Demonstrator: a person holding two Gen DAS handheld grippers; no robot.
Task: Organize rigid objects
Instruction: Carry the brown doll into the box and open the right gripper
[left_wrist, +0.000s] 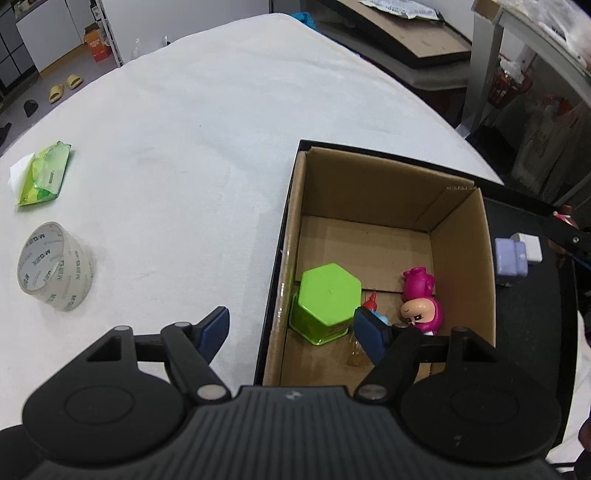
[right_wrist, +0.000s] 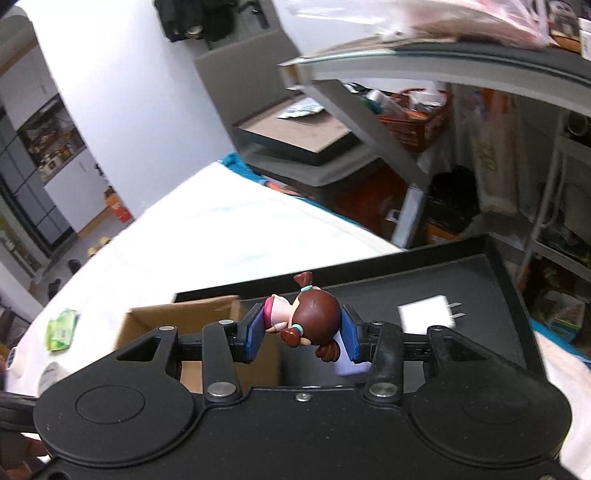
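The right hand-held gripper (right_wrist: 303, 332) clamps a brown-haired doll (right_wrist: 308, 319). The left hand-held gripper (left_wrist: 291, 332) hangs spread wide, empty, over the cardboard box (left_wrist: 461, 258).

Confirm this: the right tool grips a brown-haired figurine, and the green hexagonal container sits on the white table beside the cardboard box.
Not quite. The left wrist view shows the green hexagonal container inside the cardboard box, not beside it. The right tool does grip the brown-haired figurine.
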